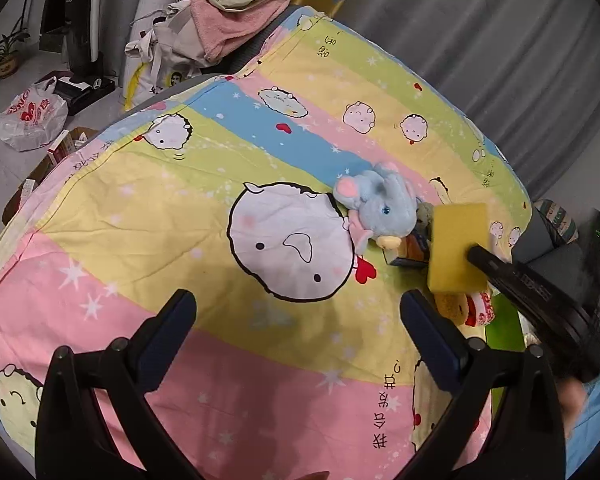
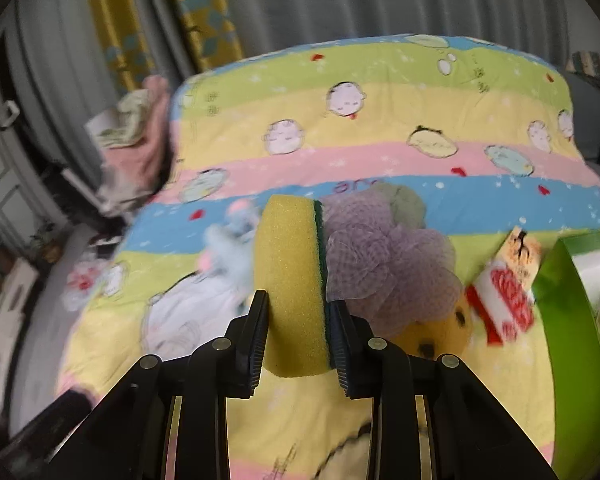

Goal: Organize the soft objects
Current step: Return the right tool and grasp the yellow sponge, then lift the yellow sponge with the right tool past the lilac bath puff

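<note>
The right gripper [image 2: 298, 312] clamps a yellow sponge [image 2: 290, 280] with a dark green scouring layer, its two fingers pressed against the sponge's opposite faces and lifting it clear of a cartoon-print quilt [image 2: 380, 152] striped in pink, yellow, green and blue. In the left wrist view the same sponge [image 1: 456, 248] hangs above the quilt's right side, gripped at its near edge by the right gripper [image 1: 476, 254]. The left gripper [image 1: 298, 312] hovers over the quilt's near end with its jaws spread wide and nothing between them. A blue plush elephant [image 1: 380, 208] with pink ears lies on the quilt just left of the sponge. Behind the sponge in the right wrist view sits a purple mesh bath pouf [image 2: 388, 268], with a yellow plush toy [image 2: 436, 336] near it and a green box [image 2: 572, 320] at the right edge. Pink towels [image 1: 236, 12] are heaped beyond the quilt's far-left corner.
</note>
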`<action>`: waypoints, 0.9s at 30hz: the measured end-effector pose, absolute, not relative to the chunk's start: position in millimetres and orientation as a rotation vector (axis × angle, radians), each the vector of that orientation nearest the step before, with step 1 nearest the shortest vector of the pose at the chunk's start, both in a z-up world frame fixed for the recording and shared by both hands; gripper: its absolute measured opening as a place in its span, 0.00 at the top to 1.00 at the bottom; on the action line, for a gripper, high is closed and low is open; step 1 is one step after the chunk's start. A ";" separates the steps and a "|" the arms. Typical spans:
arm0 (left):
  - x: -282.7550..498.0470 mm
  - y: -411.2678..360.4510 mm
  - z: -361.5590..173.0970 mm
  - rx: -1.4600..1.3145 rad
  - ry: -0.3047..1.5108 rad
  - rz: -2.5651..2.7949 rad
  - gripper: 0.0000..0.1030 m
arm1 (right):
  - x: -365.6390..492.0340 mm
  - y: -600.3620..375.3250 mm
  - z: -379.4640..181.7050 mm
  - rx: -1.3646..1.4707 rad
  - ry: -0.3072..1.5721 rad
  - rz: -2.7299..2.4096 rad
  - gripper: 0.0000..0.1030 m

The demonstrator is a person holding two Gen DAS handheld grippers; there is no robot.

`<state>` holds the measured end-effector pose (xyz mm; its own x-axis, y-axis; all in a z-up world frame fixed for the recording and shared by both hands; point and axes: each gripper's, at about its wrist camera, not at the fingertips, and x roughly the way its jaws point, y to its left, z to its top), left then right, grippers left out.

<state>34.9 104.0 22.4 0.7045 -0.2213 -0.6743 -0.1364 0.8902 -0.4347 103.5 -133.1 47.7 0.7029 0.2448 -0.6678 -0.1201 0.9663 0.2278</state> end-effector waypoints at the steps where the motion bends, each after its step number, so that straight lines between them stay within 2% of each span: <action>1: 35.5 102.6 21.7 -0.479 0.800 -0.047 0.01 | 92.8 -136.1 47.9 0.190 0.775 0.232 0.70; 7: 34.8 92.0 18.5 -0.459 0.808 -0.060 0.01 | 46.2 -148.3 22.2 0.273 0.895 0.358 0.70; 14: 36.7 66.3 7.7 -0.420 0.846 -0.087 0.02 | 41.1 -152.7 -11.6 0.268 1.026 0.332 0.70; 15: 36.8 62.5 5.4 -0.417 0.855 -0.096 0.02 | 40.4 -154.6 -10.7 0.263 1.022 0.334 0.67; 17: 37.3 54.6 1.9 -0.408 0.874 -0.117 0.02 | 38.8 -158.9 -7.3 0.252 1.007 0.318 0.54; 18: 37.1 51.3 0.4 -0.406 0.881 -0.128 0.03 | 38.0 -161.5 -6.1 0.249 1.000 0.303 0.40; 19: 37.1 48.0 -0.9 -0.405 0.888 -0.140 0.03 | 36.5 -165.5 -4.5 0.244 0.984 0.282 0.31; 27: 35.2 15.1 -12.0 -0.355 0.945 -0.237 0.07 | 31.5 -198.3 0.9 0.289 0.921 0.218 0.28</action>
<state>35.2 15.1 -12.0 0.5662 -0.3501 -0.7462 0.0436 0.9168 -0.3970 31.5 -198.3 0.9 0.5876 0.3068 -0.7487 -0.0613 0.9396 0.3369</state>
